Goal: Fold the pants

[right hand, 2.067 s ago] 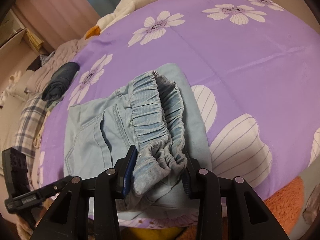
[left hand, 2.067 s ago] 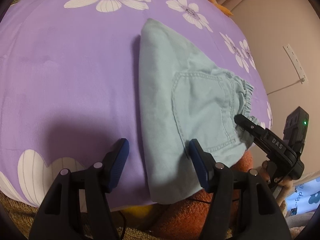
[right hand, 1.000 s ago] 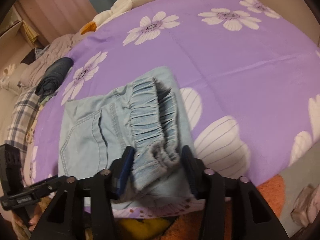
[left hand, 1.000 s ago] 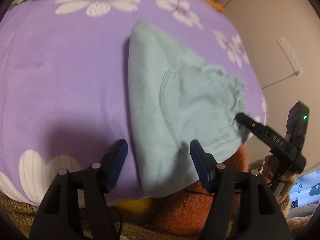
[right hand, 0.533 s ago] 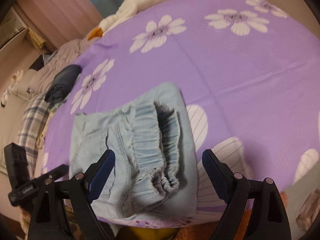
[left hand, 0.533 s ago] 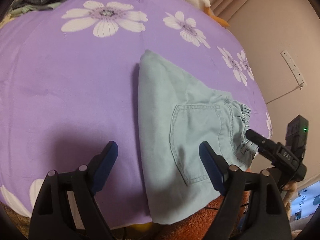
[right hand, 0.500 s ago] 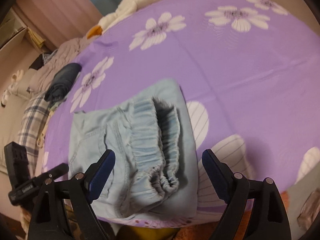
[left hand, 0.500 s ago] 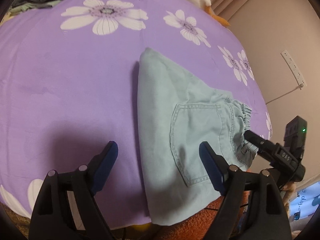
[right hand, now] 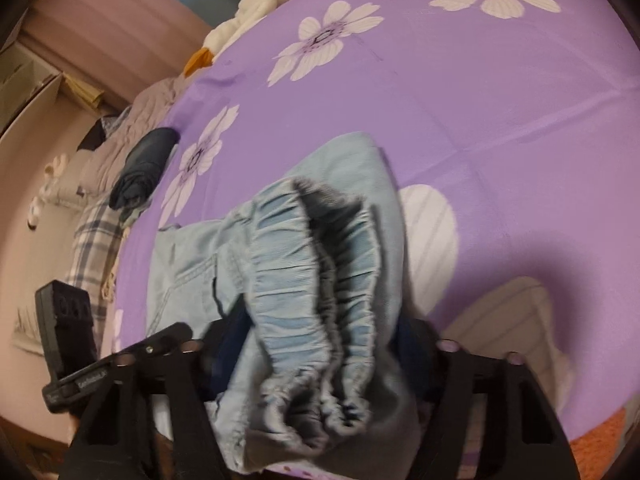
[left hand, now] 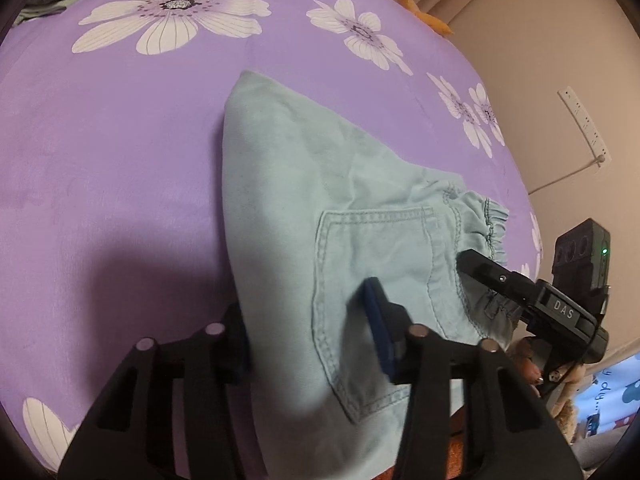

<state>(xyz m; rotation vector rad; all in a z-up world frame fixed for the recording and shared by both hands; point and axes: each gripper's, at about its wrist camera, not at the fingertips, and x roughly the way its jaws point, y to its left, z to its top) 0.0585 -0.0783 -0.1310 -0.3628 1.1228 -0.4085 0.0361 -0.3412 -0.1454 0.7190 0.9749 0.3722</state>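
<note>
Blue denim pants (left hand: pixel 360 216) lay in a folded bundle near the front edge of a purple flowered bedspread (left hand: pixel 120 140), and there was only one pair of them. Two grippers worked at this near end. The left gripper (left hand: pixel 308 328) had its two fingers set around the near corner of the bundle, by the back pocket (left hand: pixel 372 264), one finger on each side of the cloth. The right gripper (right hand: pixel 320 344) had its fingers around the stretchy waistband (right hand: pixel 320 280), which bunched up between them. Both looked closed on the cloth, though the pictures were blurry there, so a firm pinch could not be told for sure. The long way of the bundle ran away from the grippers, toward the far middle of the bed. The waistband end was the end nearest both hands, and the right one sat closest to it. One dark rolled garment (right hand: pixel 142 168) lay far off at the side.
</note>
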